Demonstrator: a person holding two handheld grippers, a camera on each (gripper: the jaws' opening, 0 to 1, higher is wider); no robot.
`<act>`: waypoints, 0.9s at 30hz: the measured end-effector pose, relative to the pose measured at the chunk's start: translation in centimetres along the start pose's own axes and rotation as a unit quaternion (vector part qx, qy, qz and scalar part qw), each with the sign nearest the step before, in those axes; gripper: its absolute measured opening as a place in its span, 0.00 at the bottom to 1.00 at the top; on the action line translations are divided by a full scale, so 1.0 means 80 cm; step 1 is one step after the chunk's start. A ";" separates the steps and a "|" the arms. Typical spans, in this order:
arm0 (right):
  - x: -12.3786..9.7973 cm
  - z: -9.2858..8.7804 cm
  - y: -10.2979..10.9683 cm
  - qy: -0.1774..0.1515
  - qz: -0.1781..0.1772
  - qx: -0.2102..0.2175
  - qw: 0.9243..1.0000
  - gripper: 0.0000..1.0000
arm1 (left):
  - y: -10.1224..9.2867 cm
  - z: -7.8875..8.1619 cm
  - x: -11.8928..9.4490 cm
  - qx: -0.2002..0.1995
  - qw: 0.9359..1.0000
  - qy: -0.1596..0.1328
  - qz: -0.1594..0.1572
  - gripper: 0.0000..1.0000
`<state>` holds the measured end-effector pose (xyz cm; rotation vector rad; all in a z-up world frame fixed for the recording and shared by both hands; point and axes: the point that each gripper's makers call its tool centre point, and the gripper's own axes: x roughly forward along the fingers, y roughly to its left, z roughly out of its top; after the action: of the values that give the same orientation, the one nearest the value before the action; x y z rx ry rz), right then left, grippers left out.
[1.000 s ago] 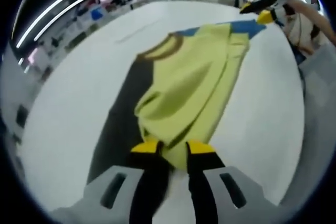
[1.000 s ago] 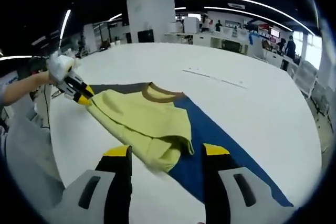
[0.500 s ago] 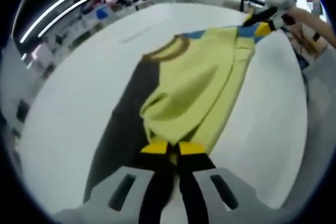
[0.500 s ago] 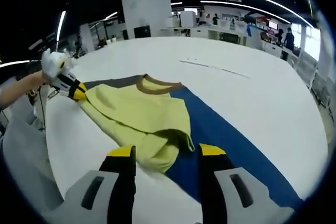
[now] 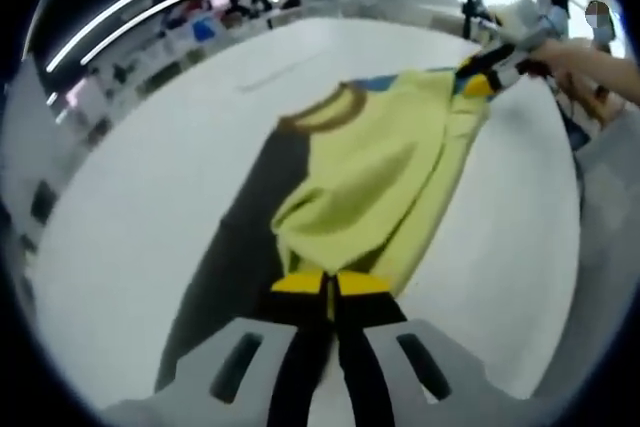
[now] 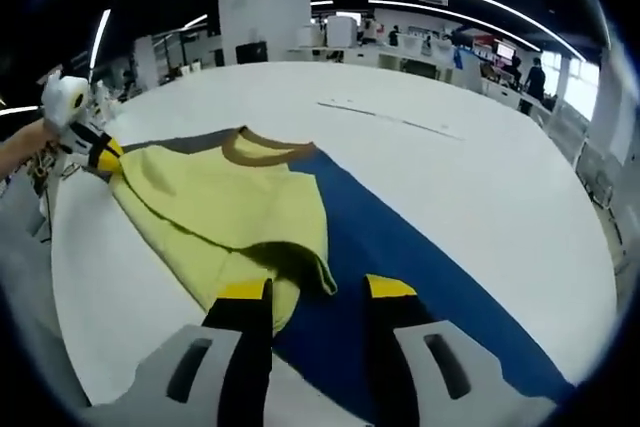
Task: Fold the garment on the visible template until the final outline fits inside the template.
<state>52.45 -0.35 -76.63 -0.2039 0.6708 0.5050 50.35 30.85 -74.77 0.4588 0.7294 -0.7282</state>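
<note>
- Garment is a yellow-green T-shirt (image 5: pixel 370 182) with a brown collar (image 6: pixel 255 147), lying half-folded on the white table (image 6: pixel 440 177); it sits partly over a dark blue template strip (image 6: pixel 400 257) that runs on past it
- left gripper (image 5: pixel 330 284): jaws pressed together on the shirt's near edge, yellow tips meeting with cloth between them; pinch looks meant to carry that edge over for the fold
- right gripper (image 6: pixel 315 289): jaws apart, straddling the folded corner of the shirt, fabric between them but not clamped; looks lined up to grab the opposite end so both ends move together
- In the left gripper view the right gripper sits at the far end of the shirt, held by a person's hand (image 5: pixel 560 47)
- Shirt has ripples and one doubled-over flap; its side toward the person spills past the blue strip onto bare table, so outline does not fit yet
- Judgement: mid-fold, more folds needed; risk is the cloth slipping or bunching if only one end is held
</note>
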 end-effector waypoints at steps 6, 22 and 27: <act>0.002 -0.004 0.003 0.004 0.009 0.004 1.000 0.25 | 0.001 0.005 -0.006 0.003 1.000 -0.006 0.002 0.00; -0.005 -0.004 0.001 0.004 0.017 0.010 1.000 0.04 | -0.002 0.013 -0.016 0.013 1.000 -0.012 -0.001 0.00; -0.016 -0.002 -0.004 0.004 0.017 0.010 1.000 0.03 | -0.004 0.014 -0.020 0.008 1.000 -0.014 -0.004 0.00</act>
<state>51.66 -1.19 -75.91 -0.1752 0.6876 0.5293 49.76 30.67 -72.88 0.4594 0.7000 -0.7470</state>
